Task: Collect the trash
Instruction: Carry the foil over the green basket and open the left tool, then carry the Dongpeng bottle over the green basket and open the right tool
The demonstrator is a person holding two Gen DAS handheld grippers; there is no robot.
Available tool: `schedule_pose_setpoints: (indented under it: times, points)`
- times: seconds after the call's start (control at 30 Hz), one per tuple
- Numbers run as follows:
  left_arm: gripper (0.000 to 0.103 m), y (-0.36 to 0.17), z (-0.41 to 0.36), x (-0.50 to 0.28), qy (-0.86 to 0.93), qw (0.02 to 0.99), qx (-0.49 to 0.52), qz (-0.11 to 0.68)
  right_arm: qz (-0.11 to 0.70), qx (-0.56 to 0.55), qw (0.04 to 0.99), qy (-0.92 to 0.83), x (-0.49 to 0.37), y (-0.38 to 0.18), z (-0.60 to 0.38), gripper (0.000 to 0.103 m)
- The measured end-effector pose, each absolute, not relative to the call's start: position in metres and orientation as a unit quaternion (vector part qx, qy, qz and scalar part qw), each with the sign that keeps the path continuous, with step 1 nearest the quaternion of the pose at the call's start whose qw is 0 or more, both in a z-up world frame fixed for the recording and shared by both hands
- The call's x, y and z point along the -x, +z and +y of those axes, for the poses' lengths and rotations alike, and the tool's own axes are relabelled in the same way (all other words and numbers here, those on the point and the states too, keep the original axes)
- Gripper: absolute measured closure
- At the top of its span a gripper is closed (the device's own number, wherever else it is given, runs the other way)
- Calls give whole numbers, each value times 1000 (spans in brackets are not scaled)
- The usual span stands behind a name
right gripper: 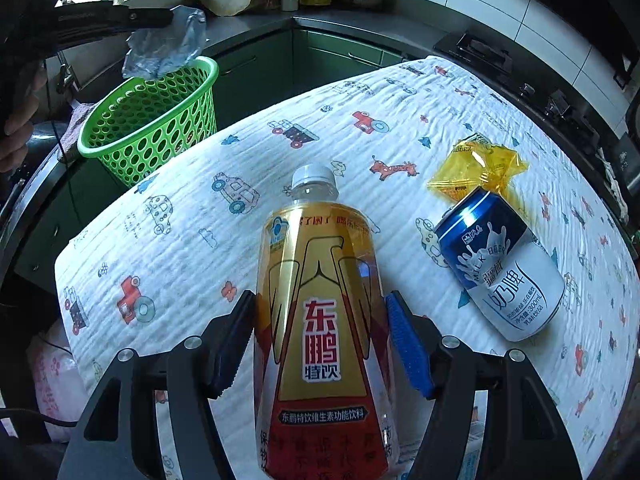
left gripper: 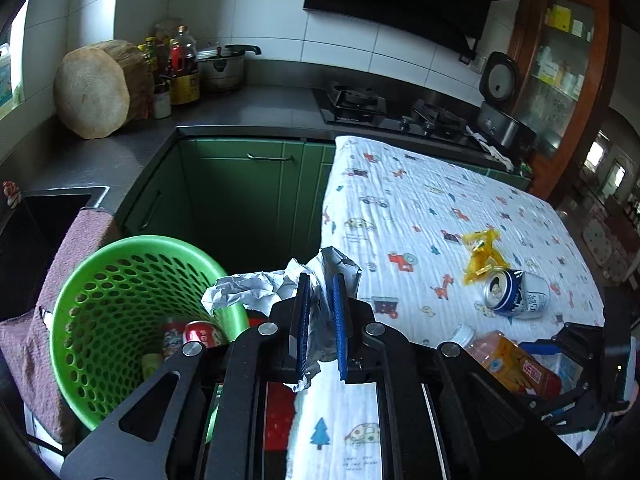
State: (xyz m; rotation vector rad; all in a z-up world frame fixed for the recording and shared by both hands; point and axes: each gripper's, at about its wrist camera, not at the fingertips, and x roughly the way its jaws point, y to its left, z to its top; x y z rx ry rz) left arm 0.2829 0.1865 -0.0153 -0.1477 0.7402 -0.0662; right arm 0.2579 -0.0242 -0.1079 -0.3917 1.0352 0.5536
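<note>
Table (right gripper: 280, 128), covered with a printed cloth, carries the uncollected trash. Basket (left gripper: 80, 292), green and perforated, stands off the table's left edge, beside the counter.

Basket contents, as far as visible: a red can (left gripper: 199, 335) and other packaging at the bottom. These items count as collected.

Bottle (right gripper: 320, 320) lies on its side at the table's near edge, cap pointing toward the far edge. The right gripper (right gripper: 320, 344) straddles it, jaws wide, pads at or just beside the bottle's sides; contact cannot be confirmed and the bottle appears to rest on the cloth.

Blue can (right gripper: 500, 264) lies on its side toward the right edge, right of the bottle. Yellow wrapper (right gripper: 476, 168) lies just behind the can, touching or nearly so.

Left gripper (left gripper: 320, 316) is closed narrowly on a crumpled wrapper (left gripper: 256, 286), held above the basket's rim, not yet released.

Judgement: roughly half done. Remaining: one drop, three items.
</note>
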Motion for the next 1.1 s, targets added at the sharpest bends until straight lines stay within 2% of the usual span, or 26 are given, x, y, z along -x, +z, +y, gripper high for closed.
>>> schedule_pose_setpoints:
  times: [0.23, 0.47, 0.5, 0.6, 0.67, 0.73, 0.83, 1.03, 1.1]
  points:
    - [93, -21, 247, -270, 28, 923, 88, 373, 512, 173, 805, 245, -277, -122, -16, 39]
    - [88, -63, 294, -267, 81, 893, 103, 430, 481, 167, 822, 255, -272, -97, -4, 39]
    - [84, -69, 300, -266, 82, 889, 111, 437, 473, 164, 825, 260, -272, -90, 0, 39]
    - [50, -80, 315, -259, 109, 882, 124, 441, 449, 149, 835, 283, -273, -68, 16, 39]
    - [50, -82, 323, -252, 112, 882, 135, 437, 432, 141, 838, 302, -277, -54, 32, 39]
    - [39, -84, 329, -245, 118, 878, 147, 439, 418, 140, 839, 320, -281, -44, 53, 39]
    - [38, -81, 336, -231, 127, 882, 152, 428, 402, 142, 835, 349, -287, -34, 92, 39]
    - [26, -70, 353, -185, 155, 886, 171, 403, 368, 150, 826, 400, -296, -26, 175, 39]
    - [26, -68, 360, -168, 167, 885, 178, 398, 356, 158, 824, 412, -297, -28, 204, 39]
